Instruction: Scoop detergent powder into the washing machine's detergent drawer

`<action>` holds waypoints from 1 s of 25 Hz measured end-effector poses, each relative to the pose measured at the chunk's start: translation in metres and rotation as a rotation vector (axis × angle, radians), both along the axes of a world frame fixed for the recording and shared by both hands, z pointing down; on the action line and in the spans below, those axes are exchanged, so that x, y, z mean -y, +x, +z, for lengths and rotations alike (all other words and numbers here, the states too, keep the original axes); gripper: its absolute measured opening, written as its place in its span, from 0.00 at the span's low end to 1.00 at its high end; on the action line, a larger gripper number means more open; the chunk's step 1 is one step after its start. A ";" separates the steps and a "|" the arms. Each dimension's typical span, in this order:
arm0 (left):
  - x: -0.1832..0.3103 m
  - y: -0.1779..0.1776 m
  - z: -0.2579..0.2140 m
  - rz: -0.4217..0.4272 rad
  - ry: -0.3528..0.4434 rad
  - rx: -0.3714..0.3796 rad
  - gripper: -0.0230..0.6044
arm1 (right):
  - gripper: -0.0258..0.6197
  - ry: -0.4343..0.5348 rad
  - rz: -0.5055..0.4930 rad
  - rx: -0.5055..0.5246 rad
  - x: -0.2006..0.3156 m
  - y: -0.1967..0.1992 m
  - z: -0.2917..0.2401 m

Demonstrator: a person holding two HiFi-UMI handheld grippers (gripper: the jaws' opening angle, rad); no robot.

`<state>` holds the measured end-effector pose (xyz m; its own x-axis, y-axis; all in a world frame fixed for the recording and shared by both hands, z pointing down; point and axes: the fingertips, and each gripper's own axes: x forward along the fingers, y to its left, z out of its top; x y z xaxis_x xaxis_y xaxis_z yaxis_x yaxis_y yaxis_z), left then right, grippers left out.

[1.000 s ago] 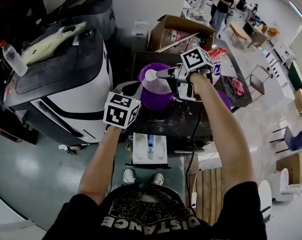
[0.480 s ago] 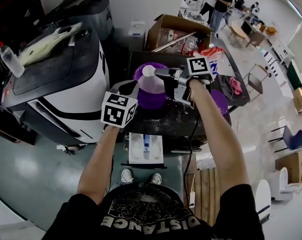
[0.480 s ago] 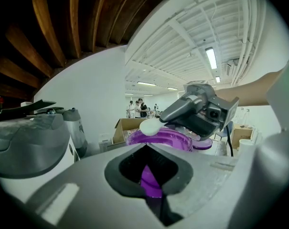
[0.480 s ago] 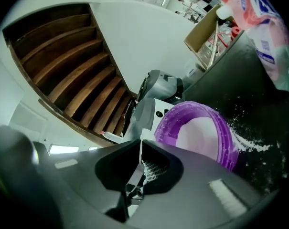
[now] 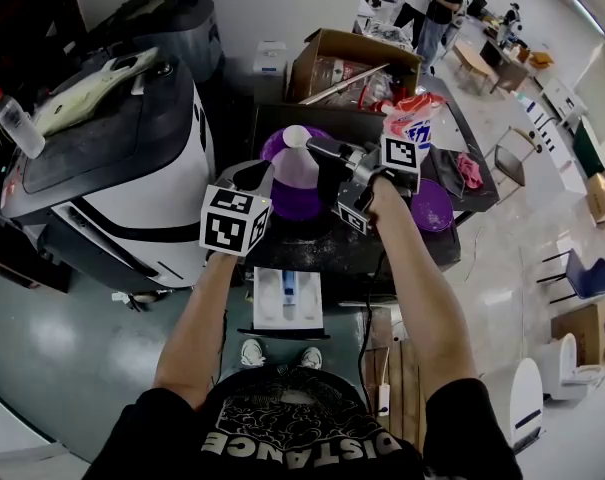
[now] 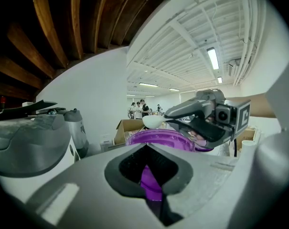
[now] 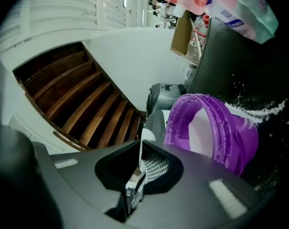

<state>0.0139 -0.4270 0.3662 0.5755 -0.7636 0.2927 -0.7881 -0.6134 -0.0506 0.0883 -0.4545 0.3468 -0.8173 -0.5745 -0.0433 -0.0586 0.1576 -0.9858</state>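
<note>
Holding a white scoop (image 5: 296,137) above the purple bowl (image 5: 294,206), your right gripper (image 5: 320,149) clamps its handle. Your left gripper (image 5: 257,176) pinches the bowl's rim.

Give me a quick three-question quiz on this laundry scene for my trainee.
1. True or false: the right gripper is shut on the white scoop.
2. What does the left gripper grip? A) the purple tub B) the water bottle C) the cardboard box
3. Fill in: the detergent drawer below the bench stands ___.

Key: 1 true; 2 A; 3 open.
</note>
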 end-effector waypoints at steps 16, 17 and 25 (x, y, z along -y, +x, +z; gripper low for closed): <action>0.004 0.000 0.001 -0.032 0.011 0.018 0.04 | 0.10 -0.017 0.175 0.166 -0.013 0.019 0.002; 0.004 -0.001 0.001 -0.039 0.011 0.020 0.04 | 0.10 -0.015 0.177 0.160 -0.014 0.019 0.002; -0.010 -0.016 0.006 -0.108 0.026 0.039 0.04 | 0.10 0.029 0.130 0.152 -0.029 0.011 -0.002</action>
